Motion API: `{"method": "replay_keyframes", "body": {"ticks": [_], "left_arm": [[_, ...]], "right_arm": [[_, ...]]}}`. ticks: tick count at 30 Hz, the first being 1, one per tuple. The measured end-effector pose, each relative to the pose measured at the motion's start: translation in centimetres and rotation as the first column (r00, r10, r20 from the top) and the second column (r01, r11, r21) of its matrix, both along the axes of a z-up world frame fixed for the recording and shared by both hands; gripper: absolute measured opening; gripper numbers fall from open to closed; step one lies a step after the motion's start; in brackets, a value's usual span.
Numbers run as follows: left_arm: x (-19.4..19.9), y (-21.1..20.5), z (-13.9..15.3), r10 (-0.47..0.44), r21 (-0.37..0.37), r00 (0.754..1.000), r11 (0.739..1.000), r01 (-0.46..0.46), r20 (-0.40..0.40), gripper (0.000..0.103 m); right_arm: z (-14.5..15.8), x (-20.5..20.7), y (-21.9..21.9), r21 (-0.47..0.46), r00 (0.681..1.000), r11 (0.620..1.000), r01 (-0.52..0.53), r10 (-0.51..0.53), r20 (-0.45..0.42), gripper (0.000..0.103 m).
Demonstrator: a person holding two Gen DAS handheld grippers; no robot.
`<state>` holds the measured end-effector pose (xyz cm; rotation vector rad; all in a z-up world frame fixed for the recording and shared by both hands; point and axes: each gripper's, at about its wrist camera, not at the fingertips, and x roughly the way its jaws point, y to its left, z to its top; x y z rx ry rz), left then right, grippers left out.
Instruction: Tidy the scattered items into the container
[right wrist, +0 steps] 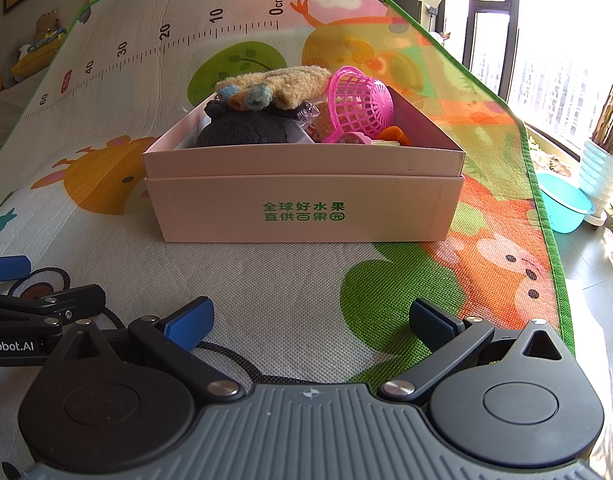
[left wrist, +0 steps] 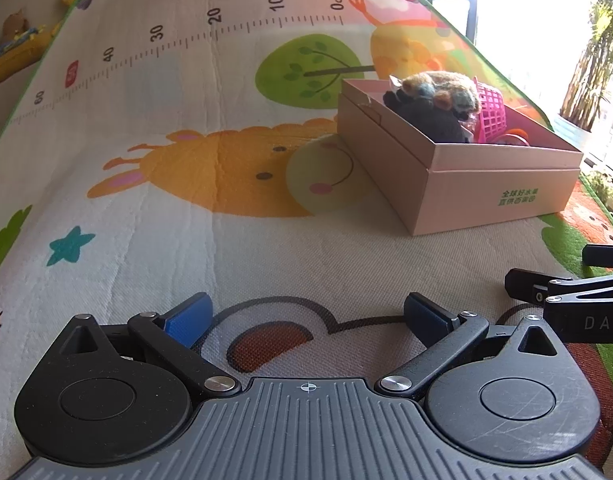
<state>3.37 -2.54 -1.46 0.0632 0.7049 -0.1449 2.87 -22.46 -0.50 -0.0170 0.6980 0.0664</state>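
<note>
A pink cardboard box with green lettering stands on the play mat, straight ahead in the right wrist view and to the right in the left wrist view. It holds a tan fuzzy glove, a dark plush item, a pink plastic basket and an orange piece. My left gripper is open and empty, low over the mat, left of the box. My right gripper is open and empty, in front of the box.
The colourful play mat covers the floor. Its green edge runs along the right. Beyond it are a teal basin and potted plants by the window. Plush toys lie at the far left.
</note>
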Motion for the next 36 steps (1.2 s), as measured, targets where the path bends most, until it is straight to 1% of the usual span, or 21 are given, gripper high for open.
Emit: {"method": "replay_keyframes", "body": {"ticks": [3,7,9,17,22,36], "left_arm": [[0.32,0.26,0.17,-0.011,-0.015,1.000,1.000,0.011,-0.027,0.103],[0.16,0.06,0.20,-0.015,0.003,0.999,1.000,0.015,-0.038,0.103],[0.22,0.21,0.19,-0.013,-0.006,0.999,1.000,0.013,-0.043,0.103],[-0.16,0.47,0.10,-0.011,-0.025,1.000,1.000,0.010,-0.015,0.103],[-0.27,0.34,0.09,-0.010,-0.017,1.000,1.000,0.010,-0.012,0.103],[-0.31,0.47,0.09,-0.011,-0.027,1.000,1.000,0.011,-0.010,0.103]], "right_arm": [[0.00,-0.01,-0.01,0.000,1.000,1.000,0.000,0.000,0.000,0.103],[0.00,-0.02,-0.02,0.000,1.000,1.000,0.000,0.000,0.000,0.103],[0.00,-0.01,-0.01,0.000,1.000,1.000,0.000,0.000,0.000,0.103],[0.00,-0.03,0.00,0.000,1.000,1.000,0.000,0.000,0.000,0.103],[-0.01,0.00,0.03,-0.001,1.000,1.000,0.000,0.000,0.000,0.103],[-0.02,0.04,0.02,0.000,1.000,1.000,0.000,0.000,0.000,0.103]]}}
